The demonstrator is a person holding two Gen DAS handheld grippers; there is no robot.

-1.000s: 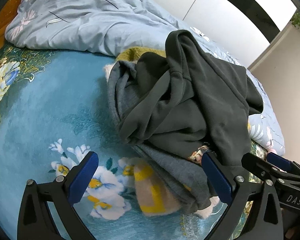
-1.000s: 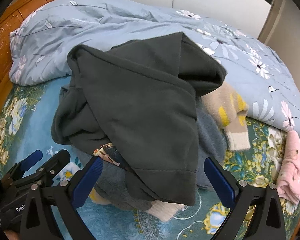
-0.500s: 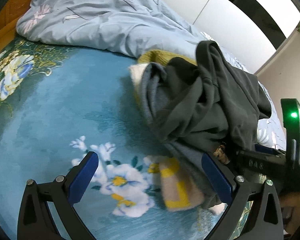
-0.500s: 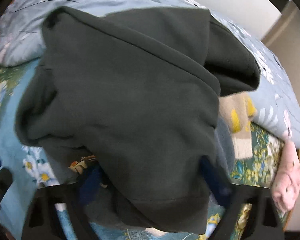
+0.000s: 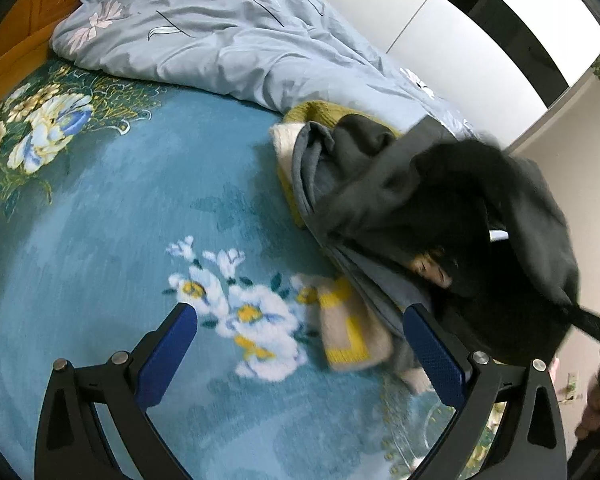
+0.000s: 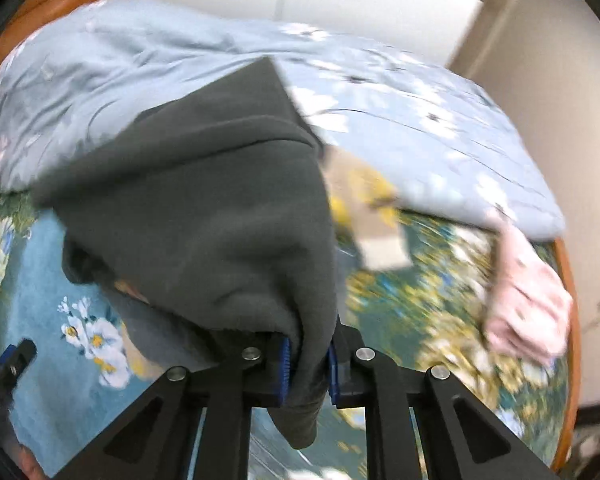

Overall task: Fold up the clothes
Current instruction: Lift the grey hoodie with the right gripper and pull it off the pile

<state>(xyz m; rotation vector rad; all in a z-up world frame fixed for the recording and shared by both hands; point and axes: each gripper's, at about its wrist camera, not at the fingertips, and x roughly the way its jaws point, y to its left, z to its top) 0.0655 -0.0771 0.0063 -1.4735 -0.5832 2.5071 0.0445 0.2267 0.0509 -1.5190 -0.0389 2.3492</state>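
Only the right wrist view shows the grip: the right tongs (image 6: 306, 360) are clamped on a fold of the dark grey hoodie (image 6: 204, 216), blue pads biting the thick fleece, a tail of cloth drooping below them. That view also catches a pink garment (image 6: 528, 304), blurred, at the far right of the bed, and the left tool's tip at the near left edge. The left wrist view gives the wider lay: the left tongs (image 5: 300, 354) spread wide and empty above the blue floral bedspread (image 5: 120, 220), the hoodie (image 5: 440, 200) heaped on the clothes pile at the right, its right side lifted and smeared with motion. Under it lie a smoother slate-grey garment (image 5: 372, 276) and a fuzzy beige knit with yellow stripes (image 5: 352, 340). A rumpled pale blue duvet (image 5: 220, 36) runs along the far side, with the orange wooden bed frame (image 5: 28, 28) at far left.
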